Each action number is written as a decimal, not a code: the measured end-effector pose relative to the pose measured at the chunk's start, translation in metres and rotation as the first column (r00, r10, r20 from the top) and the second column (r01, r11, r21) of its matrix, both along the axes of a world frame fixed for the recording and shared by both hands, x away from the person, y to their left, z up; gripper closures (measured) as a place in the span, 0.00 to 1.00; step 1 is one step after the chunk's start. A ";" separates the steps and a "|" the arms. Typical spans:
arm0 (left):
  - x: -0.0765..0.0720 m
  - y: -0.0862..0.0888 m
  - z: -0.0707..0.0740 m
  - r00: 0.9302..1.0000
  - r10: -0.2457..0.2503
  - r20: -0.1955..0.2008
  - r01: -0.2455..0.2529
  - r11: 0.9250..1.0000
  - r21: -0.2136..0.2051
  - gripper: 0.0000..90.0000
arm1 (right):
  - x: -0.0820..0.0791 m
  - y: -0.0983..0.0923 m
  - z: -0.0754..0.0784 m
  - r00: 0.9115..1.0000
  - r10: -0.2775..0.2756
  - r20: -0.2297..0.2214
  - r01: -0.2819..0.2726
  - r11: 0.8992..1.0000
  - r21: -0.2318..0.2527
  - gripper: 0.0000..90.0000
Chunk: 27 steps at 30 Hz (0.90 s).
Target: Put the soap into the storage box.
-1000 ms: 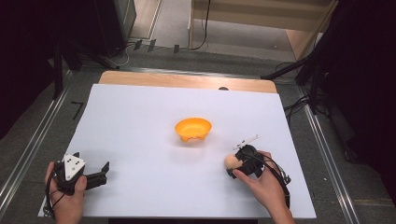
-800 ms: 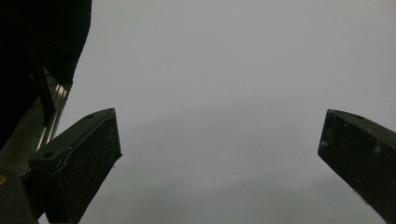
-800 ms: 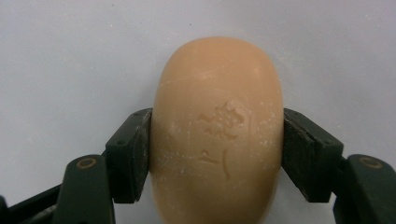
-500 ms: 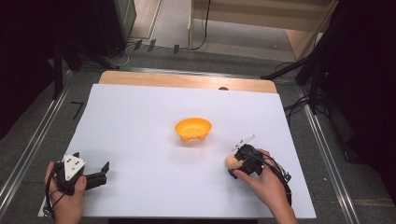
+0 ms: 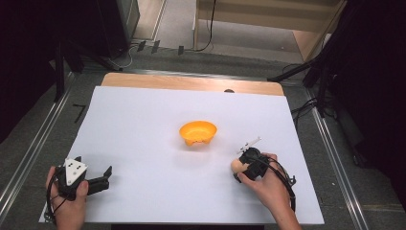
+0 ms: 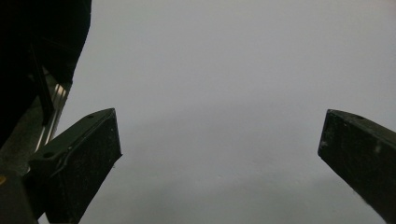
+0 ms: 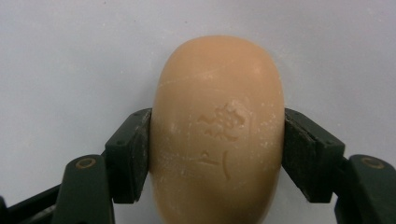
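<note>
Gripping: right gripper (image 7: 217, 154) has both black jaws pressed on the 2 long sides of a tan soap bar (image 7: 218, 135); jaws closed only as far as the bar allows.
Soap location: in the high view the soap bar (image 5: 236, 165) sits at the right gripper (image 5: 242, 168), low over the white table sheet (image 5: 143, 120), near the front right, below-right of the orange bowl (image 5: 197, 132) and apart from it. Can't tell if it's lifted or touching the sheet.
Soap detail: rounded oval w/ a stamped mark on its face.
Left gripper: left gripper (image 5: 103, 178) rests at front left, well apart from bowl & soap; jaws wide apart, holding nothing, w/ bare sheet between them in the left gripper view (image 6: 219, 154).
Bowl: upright, empty, mid-table.
Step (judged): grasp looks made; carry to the bowl is not yet begun.
Next move (judged): lift clear of the sheet, travel up-left to over the bowl, lower inside the rim, then ease jaws apart. Firm grip needed, as soap may slip.
</note>
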<state>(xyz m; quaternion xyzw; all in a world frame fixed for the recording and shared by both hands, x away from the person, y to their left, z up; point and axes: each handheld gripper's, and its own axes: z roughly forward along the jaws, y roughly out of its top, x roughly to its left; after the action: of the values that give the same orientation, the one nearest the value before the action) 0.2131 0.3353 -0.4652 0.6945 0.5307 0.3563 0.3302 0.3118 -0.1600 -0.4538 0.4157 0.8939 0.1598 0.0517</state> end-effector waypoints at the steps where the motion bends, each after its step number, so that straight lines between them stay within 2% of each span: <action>1: 0.000 0.000 0.000 1.000 -0.002 0.002 0.002 1.000 0.001 0.00 | -0.001 0.000 -0.001 1.000 0.005 0.009 -0.005 1.000 0.005 0.35; 5: 0.000 0.000 0.000 1.000 0.000 0.001 0.000 1.000 -0.001 0.00 | -0.001 -0.002 -0.001 1.000 0.017 0.013 -0.018 1.000 0.017 0.35; 9: 0.000 0.000 0.000 1.000 0.001 0.003 -0.001 1.000 0.001 0.00 | -0.001 -0.001 -0.001 1.000 0.021 0.017 -0.021 1.000 0.009 0.36; 15: 0.000 0.001 0.000 1.000 0.000 0.005 0.000 1.000 -0.005 0.00 | 0.000 -0.006 0.001 0.998 0.055 0.020 -0.056 0.998 0.029 0.36; 21: 0.000 0.001 0.000 1.000 -0.003 0.006 0.003 1.000 -0.005 0.00 | -0.001 -0.010 0.013 0.993 0.110 0.051 -0.112 0.993 0.043 0.36; 27: 0.000 0.001 0.000 1.000 0.000 0.008 0.000 1.000 -0.009 0.00 | 0.004 -0.011 0.019 0.992 0.115 0.049 -0.118 0.991 0.059 0.36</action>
<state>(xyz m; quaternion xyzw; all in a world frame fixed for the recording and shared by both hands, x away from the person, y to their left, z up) 0.2126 0.3360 -0.4652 0.6916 0.5310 0.3566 0.3357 0.3163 -0.1713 -0.4351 0.3605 0.9098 0.1995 0.0499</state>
